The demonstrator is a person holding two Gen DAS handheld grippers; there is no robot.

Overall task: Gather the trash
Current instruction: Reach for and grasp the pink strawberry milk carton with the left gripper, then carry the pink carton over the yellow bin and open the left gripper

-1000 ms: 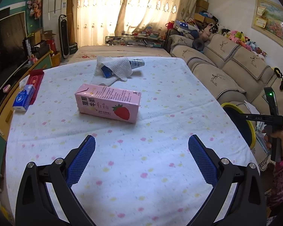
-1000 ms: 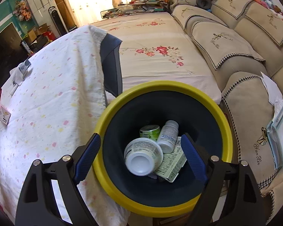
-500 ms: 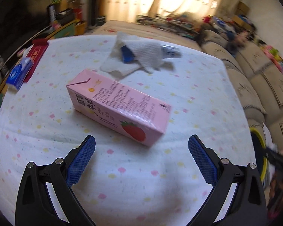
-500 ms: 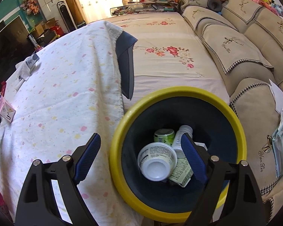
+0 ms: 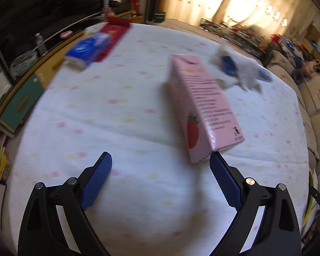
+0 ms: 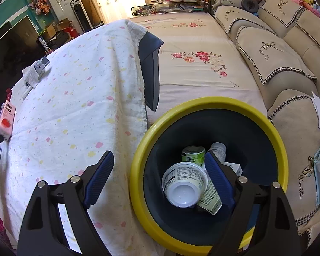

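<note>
We see left gripper [image 5: 160,166] wide, narrowing, empty; strawberry milk carton [image 5: 200,106] off-centre, right fingertip [image 5: 215,160] may nudge it.
Right gripper [image 6: 159,160] spread, empty, over bin [image 6: 138,162].

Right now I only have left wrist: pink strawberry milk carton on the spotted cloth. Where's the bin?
Observer: The yellow-rimmed bin sits against the draped edge of the tablecloth, next to the sofa.
Operator: Room left in it?
Observer: Plenty. Only the bottom is covered: a white yogurt cup, a green can, a white bottle and a printed carton.
Operator: Right side free?
Observer: Yes. The right gripper is open over the bin's near rim, with nothing between its fingers.
</note>
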